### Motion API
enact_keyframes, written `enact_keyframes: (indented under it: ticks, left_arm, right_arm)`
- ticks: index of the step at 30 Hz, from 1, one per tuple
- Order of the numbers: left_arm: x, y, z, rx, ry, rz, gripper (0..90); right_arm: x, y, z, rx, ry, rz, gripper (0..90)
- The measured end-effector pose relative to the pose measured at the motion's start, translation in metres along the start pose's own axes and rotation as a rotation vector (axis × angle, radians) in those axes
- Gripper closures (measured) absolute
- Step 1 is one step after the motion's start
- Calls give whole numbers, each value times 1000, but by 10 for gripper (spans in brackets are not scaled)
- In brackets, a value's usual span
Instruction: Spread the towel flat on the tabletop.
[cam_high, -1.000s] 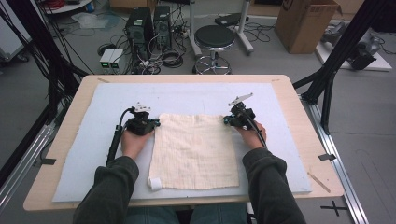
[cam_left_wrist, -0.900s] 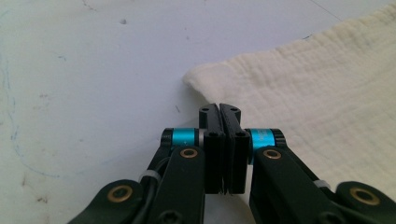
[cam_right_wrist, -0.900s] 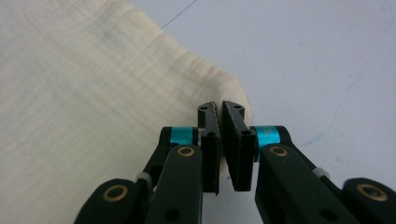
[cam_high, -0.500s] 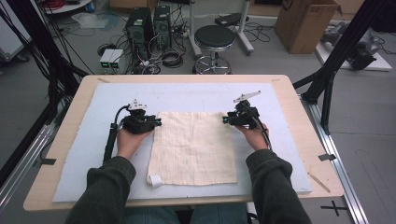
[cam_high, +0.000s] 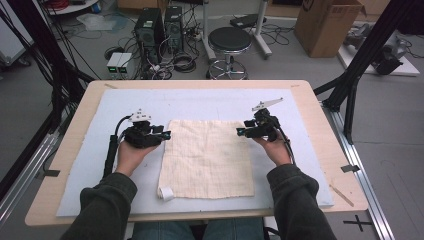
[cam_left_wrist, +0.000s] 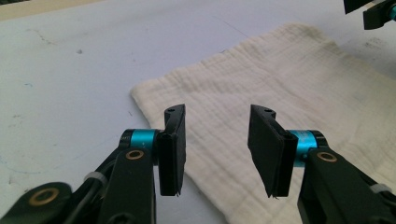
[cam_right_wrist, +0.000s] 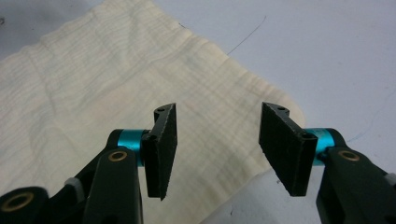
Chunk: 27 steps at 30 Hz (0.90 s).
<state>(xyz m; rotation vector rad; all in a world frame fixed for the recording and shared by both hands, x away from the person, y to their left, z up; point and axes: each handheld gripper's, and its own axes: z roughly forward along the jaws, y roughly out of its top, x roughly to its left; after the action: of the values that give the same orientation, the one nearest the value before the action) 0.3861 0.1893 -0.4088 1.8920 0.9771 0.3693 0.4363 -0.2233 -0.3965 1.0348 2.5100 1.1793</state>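
Observation:
A cream woven cloth (cam_high: 207, 157) lies spread flat on the pale mat (cam_high: 215, 102), with its near left corner curled into a small roll (cam_high: 165, 192). My left gripper (cam_high: 167, 134) hovers at the cloth's far left corner. In the left gripper view it (cam_left_wrist: 217, 140) is open just above the cloth (cam_left_wrist: 289, 84), and its jaws have just been opening with nothing between them. My right gripper (cam_high: 240, 132) hovers at the far right corner. In the right gripper view it (cam_right_wrist: 217, 140) also stands open over the cloth (cam_right_wrist: 93, 84), its jaws likewise just opened and empty.
The mat covers most of a wooden table (cam_high: 320, 110). Black frame poles (cam_high: 350, 85) stand at both sides of the table. Beyond the far edge are a stool (cam_high: 229, 42), computer towers (cam_high: 160, 25) and a cardboard box (cam_high: 327, 25). The right gripper's tip (cam_left_wrist: 373, 11) shows in the left gripper view.
Both grippers, shut at the cloth's far corners a second ago, now stand open. Both hands have lifted slightly and eased outward. The cloth lies flat, let go.

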Motion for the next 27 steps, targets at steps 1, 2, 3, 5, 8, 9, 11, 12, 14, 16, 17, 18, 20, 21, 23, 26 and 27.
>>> enact_keyframes:
  ticks: [1, 2, 3, 5, 8, 9, 11, 12, 14, 16, 17, 18, 20, 21, 23, 26, 27]
  left_arm:
    - [1, -1, 0, 0, -3, 0, 565]
    - [1, -1, 0, 4, -6, -4, 559]
    - [2, -1, 0, 9, -9, -3, 554]
    - [2, -1, 0, 5, -8, -10, 542]
    - [2, 0, -1, -11, -16, -25, 533]
    - [3, 0, -1, -11, -19, -24, 529]
    - [3, 0, 1, -3, -20, -33, 522]
    - [4, 0, 2, 1, -24, -42, 520]
    - [5, 0, 3, -1, -22, -55, 520]
    - [6, 0, 3, -3, -18, -67, 512]
    - [6, 1, 3, 1, -17, -66, 512]
    - [6, 1, 4, 6, -16, -69, 511]
    - [7, 4, 3, 16, -5, -59, 507]
    - [7, 6, 3, 28, -10, -58, 506]
    - [6, 11, 3, 24, -7, -51, 499]
    - [6, 18, 5, 25, -5, -43, 498]
    - [6, 19, 5, 20, -1, -41, 498]
  right_arm:
    - [1, 0, 0, -3, 3, 3, 449]
    - [1, 0, 0, -7, 4, -2, 442]
    - [1, 1, 0, -9, 3, 1, 434]
    - [1, 1, 2, -13, 3, -2, 410]
    - [1, 2, 5, -11, 7, 0, 398]
    - [1, 2, 6, -5, 6, 3, 392]
    - [2, 3, 8, -7, 9, 3, 384]
    - [2, 3, 9, -9, 9, 0, 379]
    - [2, 4, 11, -14, 10, -2, 372]
    - [2, 4, 12, -17, 3, 0, 370]
    - [1, 5, 12, -20, 1, -3, 370]
    - [1, 5, 12, -19, 2, 2, 370]
    - [0, 5, 12, -22, -5, -4, 368]
    - [-1, 5, 12, -25, -5, -4, 367]
    - [-2, 5, 11, -23, -5, 1, 366]
    - [-3, 5, 9, -29, -8, 8, 367]
    - [-5, 5, 9, -32, -11, 10, 367]
